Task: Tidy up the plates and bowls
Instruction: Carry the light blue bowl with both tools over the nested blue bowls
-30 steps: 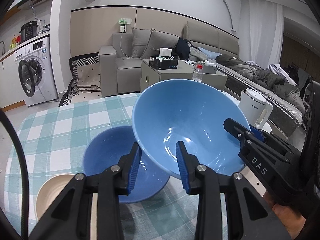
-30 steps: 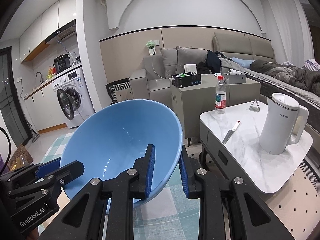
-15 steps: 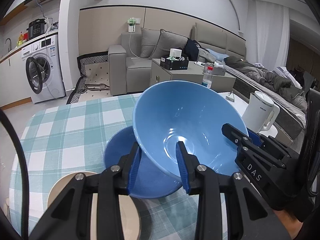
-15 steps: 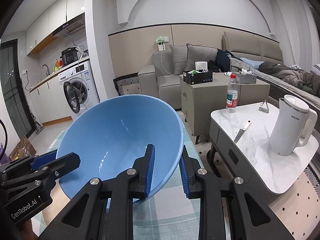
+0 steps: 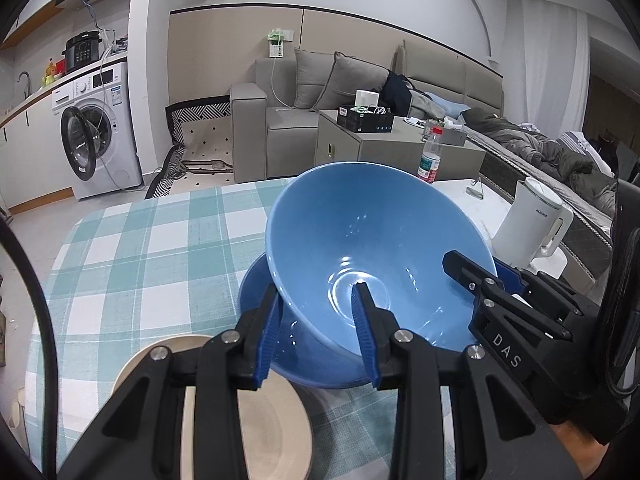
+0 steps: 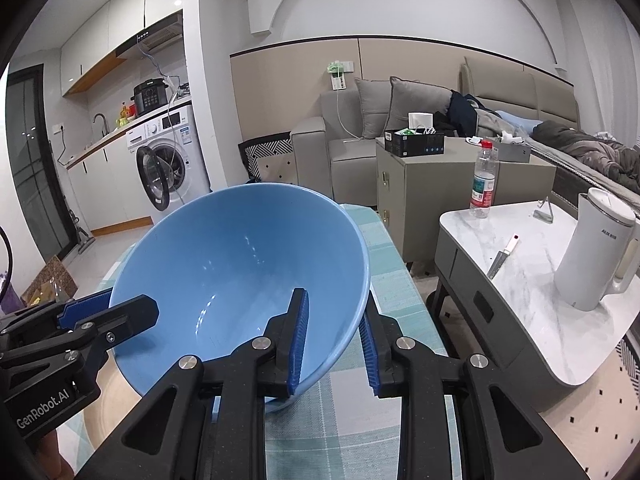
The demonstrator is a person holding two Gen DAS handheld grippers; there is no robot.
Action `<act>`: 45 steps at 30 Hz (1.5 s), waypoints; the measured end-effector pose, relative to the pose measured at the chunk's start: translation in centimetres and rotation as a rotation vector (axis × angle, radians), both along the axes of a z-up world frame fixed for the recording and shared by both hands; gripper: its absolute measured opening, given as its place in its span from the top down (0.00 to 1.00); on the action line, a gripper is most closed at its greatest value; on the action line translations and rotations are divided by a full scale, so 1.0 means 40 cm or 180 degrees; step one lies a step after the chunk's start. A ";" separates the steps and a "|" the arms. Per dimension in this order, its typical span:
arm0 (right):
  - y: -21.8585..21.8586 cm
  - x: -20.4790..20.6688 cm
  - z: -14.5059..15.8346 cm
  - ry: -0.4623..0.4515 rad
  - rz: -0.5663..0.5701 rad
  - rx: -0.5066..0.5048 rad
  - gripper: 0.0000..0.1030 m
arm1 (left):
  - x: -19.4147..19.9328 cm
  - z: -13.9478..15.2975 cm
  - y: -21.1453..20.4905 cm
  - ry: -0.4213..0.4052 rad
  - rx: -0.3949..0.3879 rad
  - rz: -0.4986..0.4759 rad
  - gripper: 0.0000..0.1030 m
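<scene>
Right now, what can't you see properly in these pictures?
- Dark blue dish: left wrist view, mostly covered by the light blue bowl and the left hand-held gripper.
- Beige plate: left wrist view, cut off by the bottom edge and hidden behind the gripper's arms.
- Kettle: right wrist view, handle cut off by the edge.
- Bottle label: too small to read.
</scene>
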State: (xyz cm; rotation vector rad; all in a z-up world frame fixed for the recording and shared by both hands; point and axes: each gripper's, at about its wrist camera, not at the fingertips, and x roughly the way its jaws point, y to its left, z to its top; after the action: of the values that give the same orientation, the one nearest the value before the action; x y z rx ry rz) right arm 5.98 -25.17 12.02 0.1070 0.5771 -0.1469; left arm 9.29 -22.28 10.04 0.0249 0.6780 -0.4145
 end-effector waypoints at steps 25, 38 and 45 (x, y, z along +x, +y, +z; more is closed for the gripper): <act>0.054 0.058 -0.090 0.0268 0.0146 -0.0110 0.74 | 0.050 -0.077 0.045 0.0229 0.0105 0.0109 0.67; 0.069 0.079 -0.115 0.0358 0.0155 -0.0181 0.73 | 0.071 -0.105 0.050 0.0308 0.0161 0.0102 0.67; 0.073 0.087 -0.126 0.0402 0.0161 -0.0243 0.73 | 0.079 -0.121 0.050 0.0349 0.0193 0.0101 0.67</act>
State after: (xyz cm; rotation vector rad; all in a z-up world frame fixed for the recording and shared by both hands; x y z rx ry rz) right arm 9.45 -22.25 6.98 0.0091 0.6989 -0.1270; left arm 12.45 -20.29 5.19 0.0489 0.7979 -0.3666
